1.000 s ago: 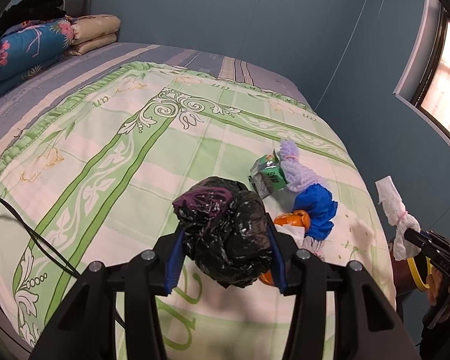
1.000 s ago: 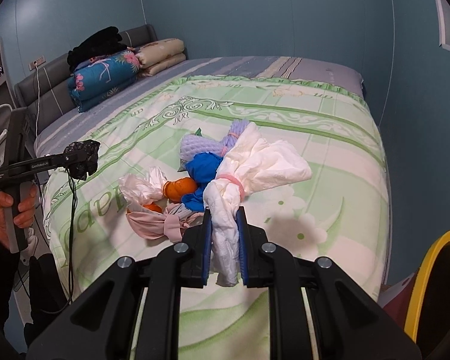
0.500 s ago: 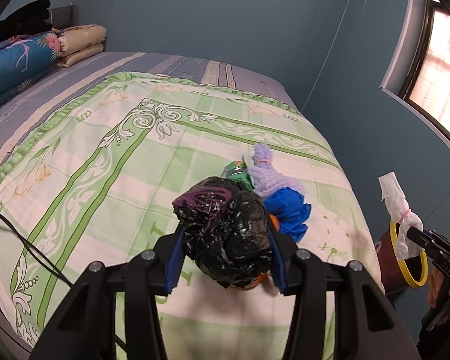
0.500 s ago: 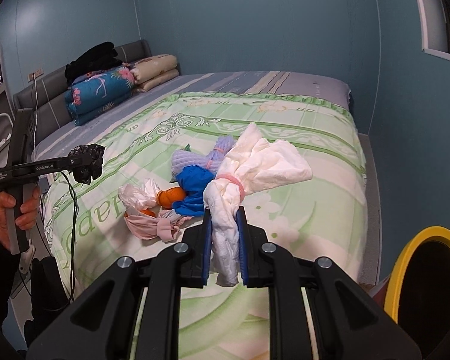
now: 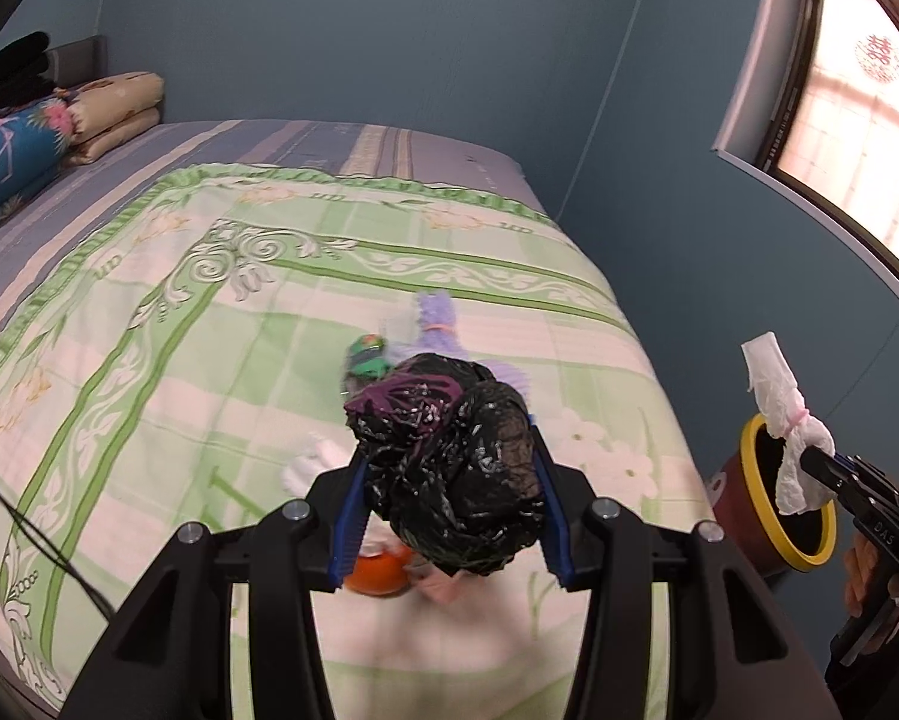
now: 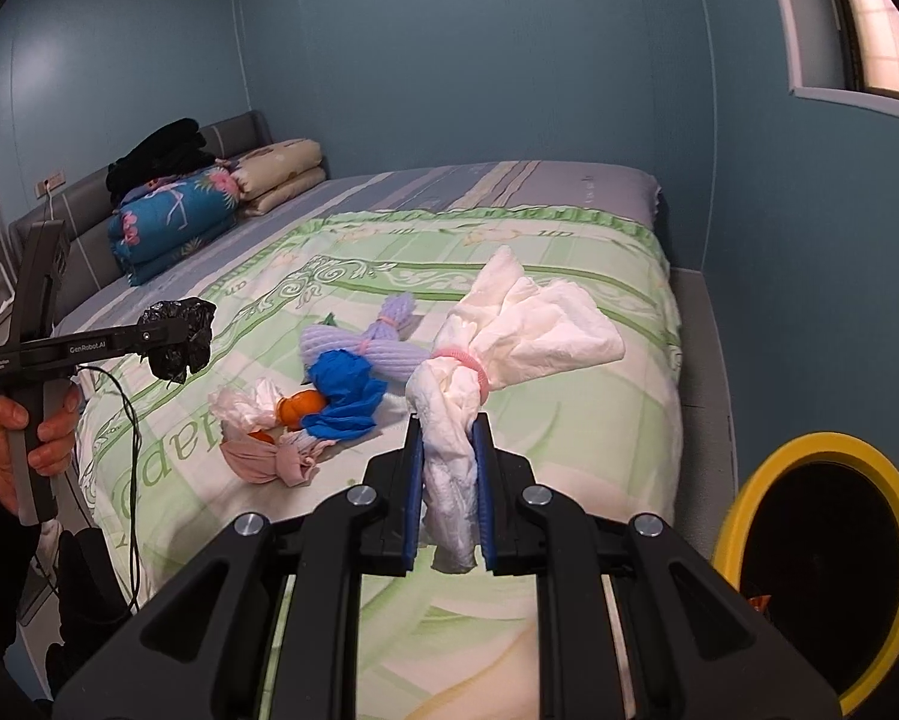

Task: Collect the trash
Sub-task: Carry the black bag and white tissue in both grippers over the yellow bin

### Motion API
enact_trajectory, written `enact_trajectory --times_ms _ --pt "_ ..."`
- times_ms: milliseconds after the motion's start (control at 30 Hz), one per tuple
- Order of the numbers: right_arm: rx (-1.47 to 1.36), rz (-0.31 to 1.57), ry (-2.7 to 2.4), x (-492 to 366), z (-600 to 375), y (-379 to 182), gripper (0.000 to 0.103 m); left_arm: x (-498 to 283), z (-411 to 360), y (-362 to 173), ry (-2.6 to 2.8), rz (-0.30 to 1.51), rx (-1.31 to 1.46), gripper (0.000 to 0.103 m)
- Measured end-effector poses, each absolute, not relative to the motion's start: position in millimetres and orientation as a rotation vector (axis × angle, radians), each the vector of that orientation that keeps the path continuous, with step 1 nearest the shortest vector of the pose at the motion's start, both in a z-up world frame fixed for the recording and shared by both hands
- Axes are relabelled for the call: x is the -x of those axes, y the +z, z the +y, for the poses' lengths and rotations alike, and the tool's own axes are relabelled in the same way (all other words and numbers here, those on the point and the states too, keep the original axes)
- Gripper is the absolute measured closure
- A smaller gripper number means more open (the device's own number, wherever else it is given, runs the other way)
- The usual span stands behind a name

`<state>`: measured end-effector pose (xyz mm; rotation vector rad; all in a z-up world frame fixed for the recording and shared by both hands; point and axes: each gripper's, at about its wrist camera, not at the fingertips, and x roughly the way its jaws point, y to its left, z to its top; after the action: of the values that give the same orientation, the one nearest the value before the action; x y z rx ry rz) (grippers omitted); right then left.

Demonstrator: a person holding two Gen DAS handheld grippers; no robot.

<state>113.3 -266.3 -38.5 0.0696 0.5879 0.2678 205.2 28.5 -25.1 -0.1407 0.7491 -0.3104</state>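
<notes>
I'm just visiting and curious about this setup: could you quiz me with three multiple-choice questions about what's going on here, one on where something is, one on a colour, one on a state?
1. Where does the bin stand?
A. on the bed
B. on the floor beside the bed
C. on a shelf

2. What colour is its rim?
A. yellow
B. red
C. green

3. What is the left gripper doing?
A. hanging open
B. clamping a black bag
C. resting on a pillow

Answers:
1 B, it sits low, off the green bedspread's edge.
2 A, a yellow ring circles the dark opening.
3 B, the black bag fills the space between its fingers.
</notes>
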Motion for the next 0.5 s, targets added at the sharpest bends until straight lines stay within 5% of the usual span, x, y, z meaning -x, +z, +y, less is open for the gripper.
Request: enact_trajectory --times_ms 500 --pt "-0.100 0.551 0.165 -93 -326 -32 0.089 -205 -60 0 -0.444 0.717 0.086 0.058"
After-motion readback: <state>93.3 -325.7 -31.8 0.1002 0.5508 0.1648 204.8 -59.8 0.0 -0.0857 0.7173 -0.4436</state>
